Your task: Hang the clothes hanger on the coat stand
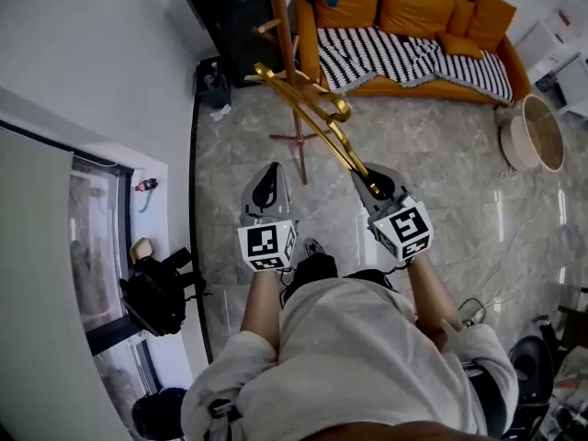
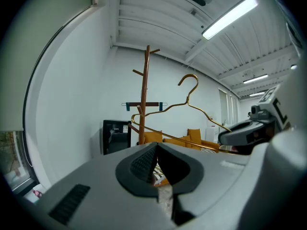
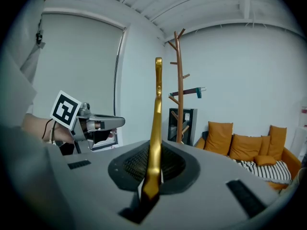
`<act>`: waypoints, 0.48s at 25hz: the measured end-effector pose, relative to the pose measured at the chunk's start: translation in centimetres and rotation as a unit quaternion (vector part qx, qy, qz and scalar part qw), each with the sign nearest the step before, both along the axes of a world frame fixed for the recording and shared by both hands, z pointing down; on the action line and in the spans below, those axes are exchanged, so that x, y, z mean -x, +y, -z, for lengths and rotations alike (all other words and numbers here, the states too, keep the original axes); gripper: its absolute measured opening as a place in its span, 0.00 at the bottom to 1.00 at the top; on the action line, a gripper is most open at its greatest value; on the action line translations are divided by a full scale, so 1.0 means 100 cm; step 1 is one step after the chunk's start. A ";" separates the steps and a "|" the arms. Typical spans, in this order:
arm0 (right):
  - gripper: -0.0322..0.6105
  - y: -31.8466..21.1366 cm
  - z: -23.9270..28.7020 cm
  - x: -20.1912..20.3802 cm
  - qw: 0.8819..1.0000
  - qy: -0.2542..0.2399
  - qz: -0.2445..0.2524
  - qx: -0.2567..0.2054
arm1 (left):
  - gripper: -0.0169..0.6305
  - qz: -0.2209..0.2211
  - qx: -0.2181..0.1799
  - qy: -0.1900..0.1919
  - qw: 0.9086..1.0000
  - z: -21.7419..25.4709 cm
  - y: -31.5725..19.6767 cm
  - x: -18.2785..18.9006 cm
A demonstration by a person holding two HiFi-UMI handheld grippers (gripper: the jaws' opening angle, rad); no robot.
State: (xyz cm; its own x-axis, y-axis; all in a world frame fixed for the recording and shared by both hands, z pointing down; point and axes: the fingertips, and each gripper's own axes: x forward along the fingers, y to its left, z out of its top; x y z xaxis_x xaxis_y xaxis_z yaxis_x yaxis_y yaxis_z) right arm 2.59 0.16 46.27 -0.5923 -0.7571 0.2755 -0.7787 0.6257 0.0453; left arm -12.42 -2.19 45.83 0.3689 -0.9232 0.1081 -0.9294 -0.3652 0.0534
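Gripping: right gripper [image 1: 371, 187] clamped on thin gold wire clothes hanger [image 1: 315, 120] | long axis runs from jaws toward wooden coat stand [image 1: 279, 28], hook uppermost | left gripper [image 1: 266, 187] closed, empty.

Arms held out side by side: left gripper [image 1: 269, 176] jaws together, right gripper [image 1: 373, 182] jaws clamped on the hanger [image 3: 155, 123].

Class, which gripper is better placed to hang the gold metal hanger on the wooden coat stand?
The right gripper: its fingers clamp the gold metal hanger; the left gripper holds nothing.
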 end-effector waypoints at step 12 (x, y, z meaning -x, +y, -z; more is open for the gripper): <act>0.09 -0.065 0.003 0.010 0.993 0.047 0.105 0.031 | 0.04 0.008 -0.014 -0.098 0.995 0.007 -0.062 0.019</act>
